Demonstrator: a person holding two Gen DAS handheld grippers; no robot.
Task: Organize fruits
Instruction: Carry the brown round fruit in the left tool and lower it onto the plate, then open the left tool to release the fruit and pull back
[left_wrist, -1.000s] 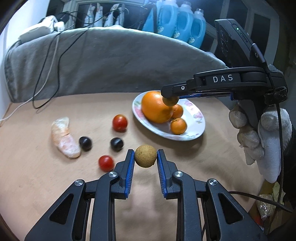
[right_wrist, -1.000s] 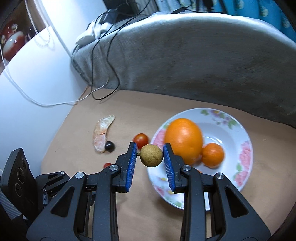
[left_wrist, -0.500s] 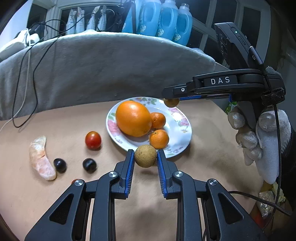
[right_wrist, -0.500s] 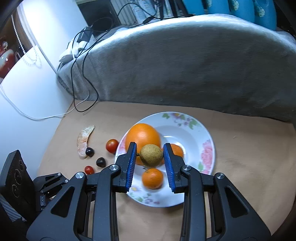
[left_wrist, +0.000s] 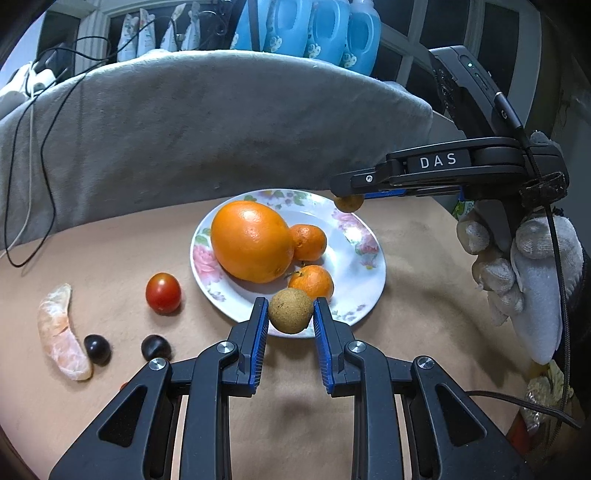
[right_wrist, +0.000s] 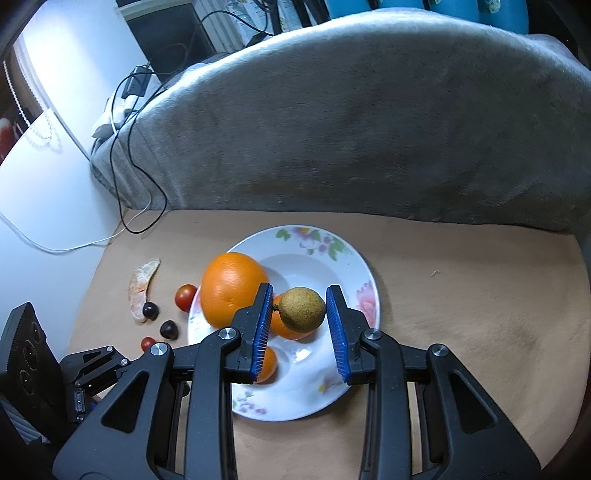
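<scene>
Gripping a brown fruit (left_wrist: 290, 311) each, left tool (left_wrist: 289, 320) at plate (left_wrist: 373, 291) rim — right tool (right_wrist: 300, 318) over it.

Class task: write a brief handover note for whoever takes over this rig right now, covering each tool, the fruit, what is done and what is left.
Left tool: shut on a brown longan, near the plate's front rim.
Right tool: shut on a second longan, above the plate.
Done: large orange and two small oranges on the plate.
Left: both longans, big tomato, small tomato, two dark fruits, peeled segment.
</scene>
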